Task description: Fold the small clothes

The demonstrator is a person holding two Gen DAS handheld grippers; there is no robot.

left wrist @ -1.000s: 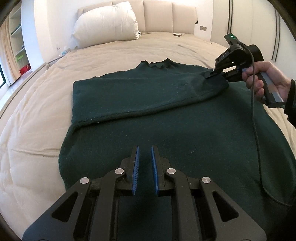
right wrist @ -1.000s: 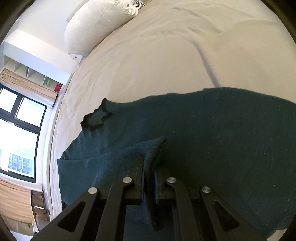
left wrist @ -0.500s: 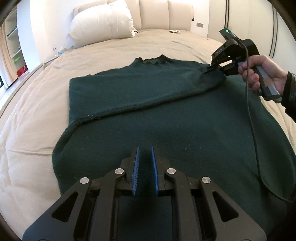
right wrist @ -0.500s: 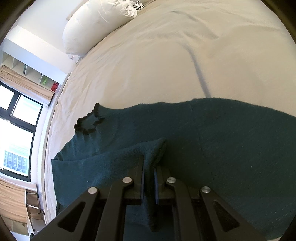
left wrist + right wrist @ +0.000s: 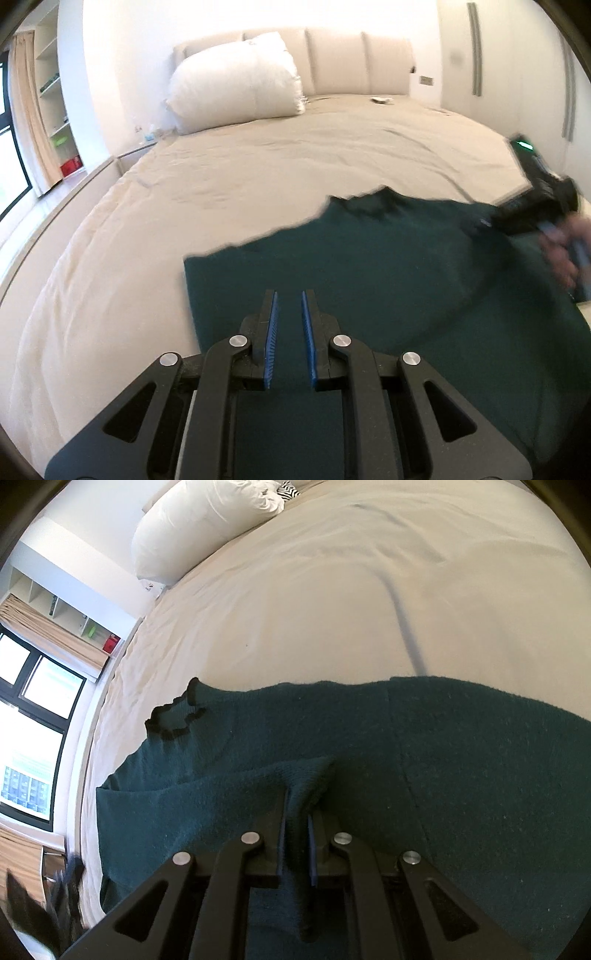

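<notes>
A dark green knitted sweater (image 5: 388,266) lies spread on the beige bed, its scalloped neck (image 5: 173,716) toward the pillow. One sleeve is folded across the body. My left gripper (image 5: 288,306) hovers above the sweater's left part, its blue-padded jaws a small gap apart and empty. My right gripper (image 5: 295,812) is shut on the cuff of the folded sleeve (image 5: 306,775); the cloth hangs between its jaws. In the left wrist view the right gripper (image 5: 484,223) appears blurred at the right, over the sweater near the shoulder.
The beige bed (image 5: 258,166) stretches far ahead, with a white pillow (image 5: 236,81) against the padded headboard. A small object (image 5: 380,99) lies near the headboard. Shelves and a window (image 5: 29,709) stand to the left. A wardrobe (image 5: 517,66) is at the right.
My left gripper has swung left and tilted up, so more bed and headboard show. The right gripper keeps hold of the sleeve cuff and has shifted slightly; it appears blurred.
</notes>
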